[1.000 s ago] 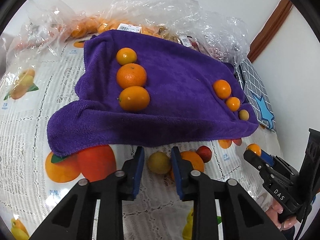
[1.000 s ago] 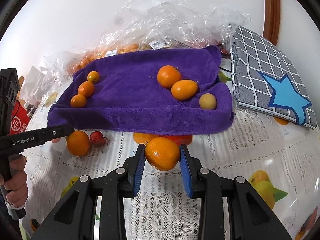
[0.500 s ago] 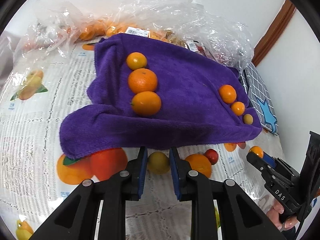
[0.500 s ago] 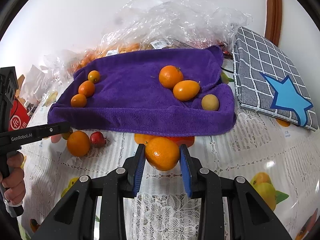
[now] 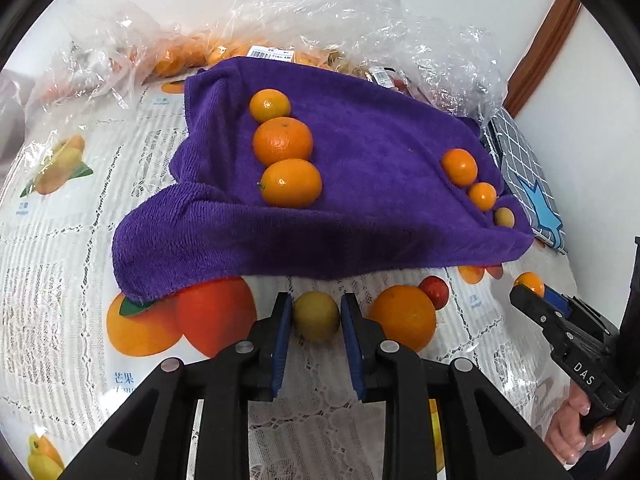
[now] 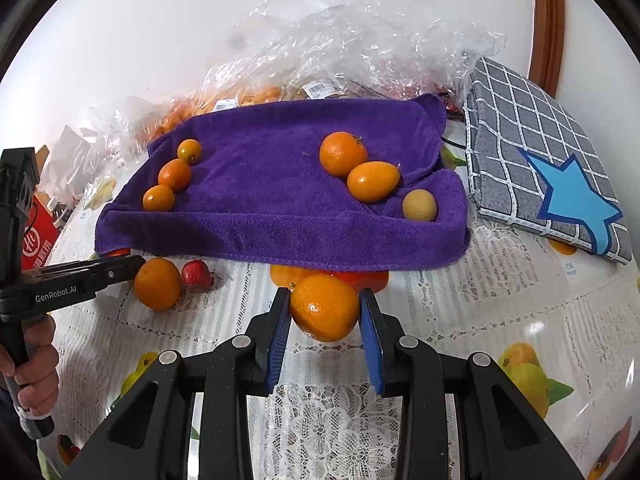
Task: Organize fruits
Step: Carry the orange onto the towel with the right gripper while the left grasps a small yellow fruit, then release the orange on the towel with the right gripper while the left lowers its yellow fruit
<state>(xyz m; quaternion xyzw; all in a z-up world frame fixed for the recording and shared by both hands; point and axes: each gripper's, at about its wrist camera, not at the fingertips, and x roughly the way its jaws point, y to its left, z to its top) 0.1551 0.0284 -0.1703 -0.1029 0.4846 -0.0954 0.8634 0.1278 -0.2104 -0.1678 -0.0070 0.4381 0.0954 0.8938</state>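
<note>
Fruit on a purple towel (image 5: 360, 200), partly sorted. In the left wrist view a row of three oranges (image 5: 283, 141) lies at upper centre of the towel, and a second row — two small oranges (image 5: 459, 167) and a pale yellow fruit (image 5: 503, 217) — runs along its right edge. Left to place, by this judgement, are four pieces below the towel's front edge: a yellow-green fruit (image 5: 316, 316) pinched between the pads of the left gripper (image 5: 314, 314) at lower centre; an orange (image 6: 324, 307) clamped in the right gripper (image 6: 325, 310) at centre of the right wrist view; and a loose orange (image 5: 402, 318) with a small red fruit (image 5: 435, 291) touching it on the patterned tablecloth (image 5: 60, 280). More fruit sits in clear plastic bags (image 5: 340, 20) behind the towel — whether it belongs to the task cannot be told.
</note>
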